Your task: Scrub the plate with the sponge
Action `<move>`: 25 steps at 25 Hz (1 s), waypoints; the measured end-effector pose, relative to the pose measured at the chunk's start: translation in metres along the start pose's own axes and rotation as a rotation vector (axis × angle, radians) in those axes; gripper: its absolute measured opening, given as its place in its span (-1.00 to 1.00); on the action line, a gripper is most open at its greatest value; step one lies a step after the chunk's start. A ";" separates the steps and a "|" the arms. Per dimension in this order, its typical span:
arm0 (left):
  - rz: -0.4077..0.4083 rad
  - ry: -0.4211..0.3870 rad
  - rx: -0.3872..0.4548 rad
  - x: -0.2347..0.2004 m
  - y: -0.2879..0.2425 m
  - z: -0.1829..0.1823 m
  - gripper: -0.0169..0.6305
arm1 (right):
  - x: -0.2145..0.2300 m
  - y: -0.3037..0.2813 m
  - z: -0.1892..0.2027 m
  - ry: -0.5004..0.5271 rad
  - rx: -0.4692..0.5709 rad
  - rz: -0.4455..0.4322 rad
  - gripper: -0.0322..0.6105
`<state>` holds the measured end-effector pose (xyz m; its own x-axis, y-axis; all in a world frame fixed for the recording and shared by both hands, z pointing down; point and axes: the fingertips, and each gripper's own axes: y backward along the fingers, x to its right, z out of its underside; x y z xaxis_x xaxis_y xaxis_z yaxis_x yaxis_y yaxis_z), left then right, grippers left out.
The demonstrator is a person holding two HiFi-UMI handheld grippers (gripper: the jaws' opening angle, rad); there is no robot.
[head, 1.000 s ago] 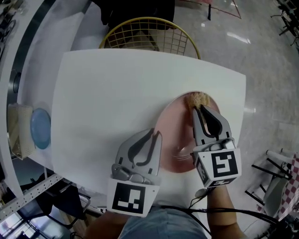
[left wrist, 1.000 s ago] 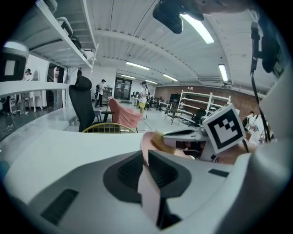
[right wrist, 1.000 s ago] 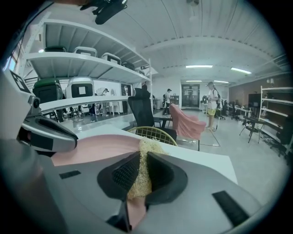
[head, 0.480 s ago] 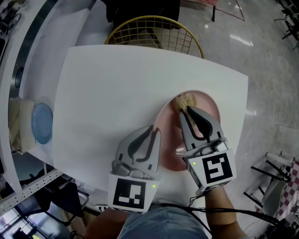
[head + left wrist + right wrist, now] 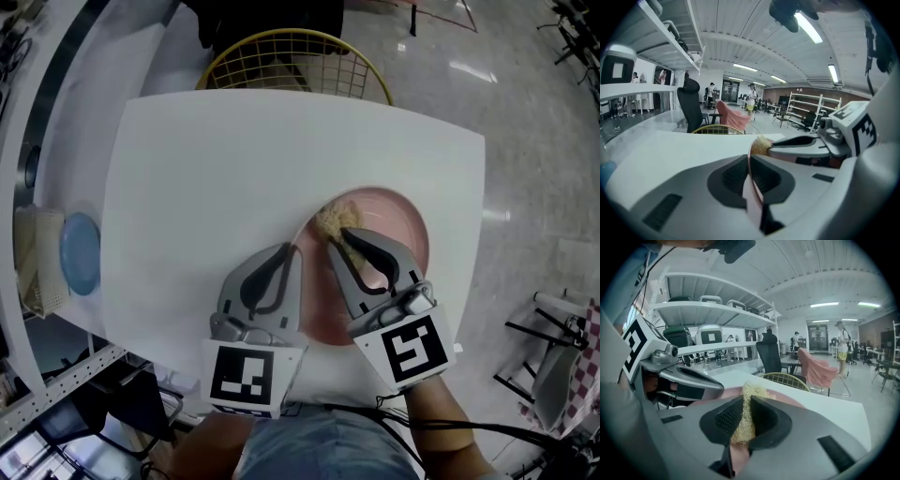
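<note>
A pink plate (image 5: 396,225) lies on the white table (image 5: 216,169), near its right front. My left gripper (image 5: 289,253) is shut on the plate's left rim; the left gripper view shows the pink edge (image 5: 751,185) pinched between the jaws. Over the plate's upper left part, my right gripper (image 5: 336,236) is shut on a tan fibrous sponge (image 5: 332,220), which presses onto the plate. In the right gripper view the sponge (image 5: 743,420) fills the gap between the jaws, with the plate (image 5: 780,398) beyond. The two grippers lie close side by side.
A yellow wire chair (image 5: 292,58) stands at the table's far edge. To the left, off the table, a blue dish (image 5: 81,255) and a mesh basket (image 5: 32,264) rest on a shelf. The table's right edge runs just past the plate.
My right gripper has dragged the sponge leftward across the plate, from the far rim toward the left gripper. The left gripper has kept its hold on the rim.
</note>
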<state>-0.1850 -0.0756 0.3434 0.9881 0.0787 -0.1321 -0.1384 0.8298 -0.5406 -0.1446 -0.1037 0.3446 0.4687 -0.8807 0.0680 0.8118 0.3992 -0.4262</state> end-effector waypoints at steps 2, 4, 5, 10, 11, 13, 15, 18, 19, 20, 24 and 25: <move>-0.002 -0.006 -0.003 0.001 0.000 0.002 -0.87 | -0.004 0.003 0.003 0.004 -0.001 -0.011 -0.73; -0.001 -0.011 -0.005 0.001 -0.001 0.003 -0.88 | -0.007 0.004 0.005 0.006 -0.001 -0.020 -0.73; 0.000 -0.011 -0.007 0.002 -0.002 0.004 -0.88 | -0.008 0.005 0.006 0.007 -0.002 -0.024 -0.73; 0.003 -0.015 -0.017 0.014 -0.012 0.002 -0.88 | -0.009 0.015 0.012 0.014 -0.019 -0.067 -0.73; 0.002 -0.018 -0.018 0.015 -0.014 0.002 -0.88 | -0.011 0.016 0.014 0.015 -0.022 -0.079 -0.73; -0.002 -0.021 -0.021 0.012 -0.013 0.003 -0.88 | -0.021 0.016 0.015 0.012 -0.022 -0.097 -0.73; -0.004 -0.022 -0.022 0.006 -0.008 0.005 -0.88 | -0.032 0.014 0.016 0.005 -0.019 -0.107 -0.73; -0.008 -0.022 -0.020 -0.001 -0.004 0.005 -0.88 | -0.042 0.015 0.018 -0.001 -0.025 -0.125 -0.73; -0.010 -0.023 -0.020 0.000 -0.004 0.004 -0.88 | -0.043 0.016 0.019 -0.003 -0.028 -0.131 -0.73; -0.012 -0.024 -0.022 0.001 -0.005 0.004 -0.88 | -0.043 0.019 0.021 -0.004 -0.031 -0.139 -0.73; -0.021 -0.040 -0.017 0.006 -0.007 0.004 -0.88 | -0.050 0.031 0.032 -0.009 -0.050 -0.179 -0.73; -0.023 -0.051 -0.011 0.005 -0.007 0.004 -0.88 | -0.053 0.034 0.035 -0.010 -0.056 -0.191 -0.73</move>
<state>-0.1789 -0.0790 0.3502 0.9931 0.0885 -0.0770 -0.1164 0.8255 -0.5522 -0.1301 -0.0344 0.3582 0.3115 -0.9364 0.1615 0.8660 0.2097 -0.4540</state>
